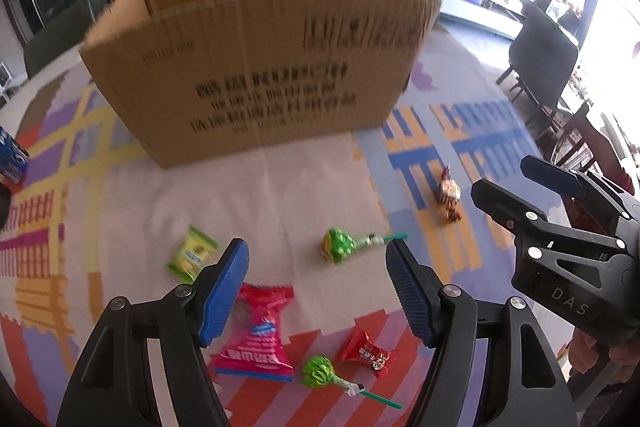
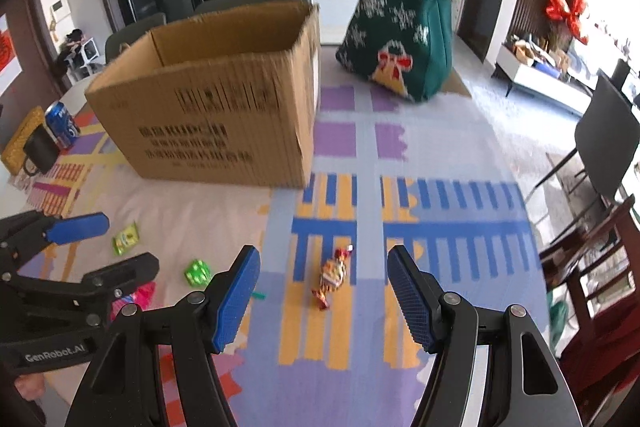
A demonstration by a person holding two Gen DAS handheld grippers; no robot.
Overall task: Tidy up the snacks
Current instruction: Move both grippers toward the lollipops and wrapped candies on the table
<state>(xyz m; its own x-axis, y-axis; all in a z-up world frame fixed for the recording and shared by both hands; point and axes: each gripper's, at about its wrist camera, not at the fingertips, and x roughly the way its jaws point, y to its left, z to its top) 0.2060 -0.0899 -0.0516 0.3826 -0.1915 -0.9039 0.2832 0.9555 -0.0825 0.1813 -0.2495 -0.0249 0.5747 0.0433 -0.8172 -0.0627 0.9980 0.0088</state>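
Cardboard box upright, top open, toward far side of patterned tablecloth. Snacks loose on cloth in front of box: pink packet, green packet, two green lollipops, red candy, gold-red wrapped candy off toward right edge. Left gripper above pink packet, fingers apart, nothing between. Right gripper above gold-red wrapped candy, fingers apart, empty. Green knitted bag beyond box, near far edge. Blue can and black mug at left edge.
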